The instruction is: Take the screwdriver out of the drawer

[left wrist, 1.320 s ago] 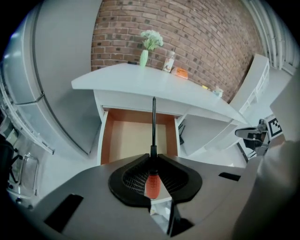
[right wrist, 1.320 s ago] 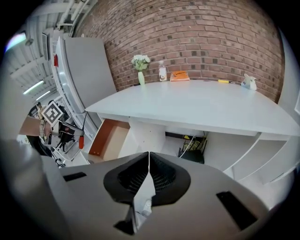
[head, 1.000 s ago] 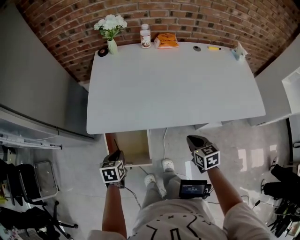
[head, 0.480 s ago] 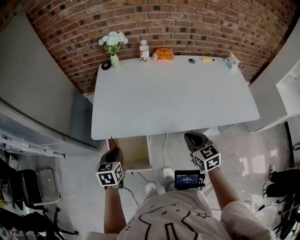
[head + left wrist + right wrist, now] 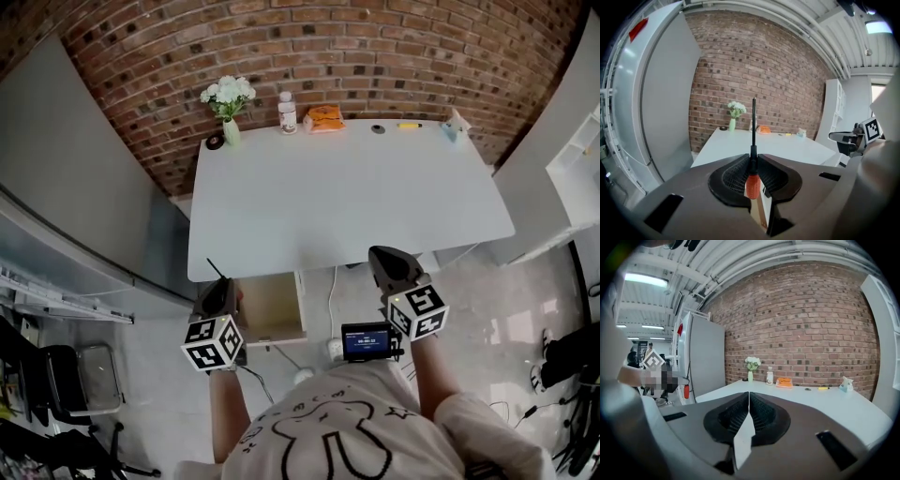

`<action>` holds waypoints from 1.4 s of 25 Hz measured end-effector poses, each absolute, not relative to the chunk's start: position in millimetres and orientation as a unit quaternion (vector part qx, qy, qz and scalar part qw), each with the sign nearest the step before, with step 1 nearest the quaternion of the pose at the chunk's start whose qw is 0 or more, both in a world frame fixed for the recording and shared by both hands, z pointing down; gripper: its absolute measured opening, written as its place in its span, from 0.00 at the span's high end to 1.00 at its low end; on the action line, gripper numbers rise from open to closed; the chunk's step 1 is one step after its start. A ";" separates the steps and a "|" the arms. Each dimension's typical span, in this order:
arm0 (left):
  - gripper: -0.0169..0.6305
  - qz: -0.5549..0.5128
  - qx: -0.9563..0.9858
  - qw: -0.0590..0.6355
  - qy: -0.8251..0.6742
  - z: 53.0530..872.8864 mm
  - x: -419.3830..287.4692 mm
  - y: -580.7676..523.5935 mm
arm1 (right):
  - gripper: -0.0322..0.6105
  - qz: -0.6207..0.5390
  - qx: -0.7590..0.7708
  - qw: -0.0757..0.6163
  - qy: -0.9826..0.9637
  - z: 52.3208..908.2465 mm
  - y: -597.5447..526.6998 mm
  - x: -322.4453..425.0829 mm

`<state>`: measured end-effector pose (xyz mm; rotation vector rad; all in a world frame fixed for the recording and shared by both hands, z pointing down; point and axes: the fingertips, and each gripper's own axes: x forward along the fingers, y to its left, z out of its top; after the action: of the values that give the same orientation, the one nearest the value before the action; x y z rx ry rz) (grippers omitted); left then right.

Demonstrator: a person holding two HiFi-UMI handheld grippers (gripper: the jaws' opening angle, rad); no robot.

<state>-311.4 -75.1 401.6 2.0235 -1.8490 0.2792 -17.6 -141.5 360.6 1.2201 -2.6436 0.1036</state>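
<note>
Red brick wall (image 5: 375, 56) backs the white counter (image 5: 347, 197), and a wooden drawer (image 5: 267, 309) stands open under its front edge. My left tongs (image 5: 753, 161) clamp the orange-handled, black-shafted screwdriver (image 5: 753, 140), which points upward above counter level. My right tongs (image 5: 749, 401) are pressed together, empty.

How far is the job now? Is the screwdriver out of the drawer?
Done: the screwdriver is out of the drawer, which stands open under the table. In hand: the left gripper clamps it in its jaws, shaft pointing up. The right gripper is shut and empty. Left: probably laying it on the table, perhaps shutting the drawer.
</note>
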 end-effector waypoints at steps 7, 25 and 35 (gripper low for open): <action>0.88 0.049 0.735 0.150 -0.660 358.8 -305.3 -71.9 | 0.92 -0.013 0.406 0.096 -0.909 328.3 -131.1 -26.4; 0.88 0.024 0.740 -0.015 -0.672 303.7 -287.7 -48.1 | 0.92 -0.047 0.400 0.059 -0.913 304.5 -109.3 -22.4; 0.88 0.025 0.746 -0.037 -0.664 293.7 -279.2 -40.9 | 0.92 -0.044 0.395 0.060 -0.916 306.4 -101.8 -20.0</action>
<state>-279.2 -40.9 293.7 2.4006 -2.1368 0.0797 -20.0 -101.8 306.4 1.1952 -2.7709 -0.1328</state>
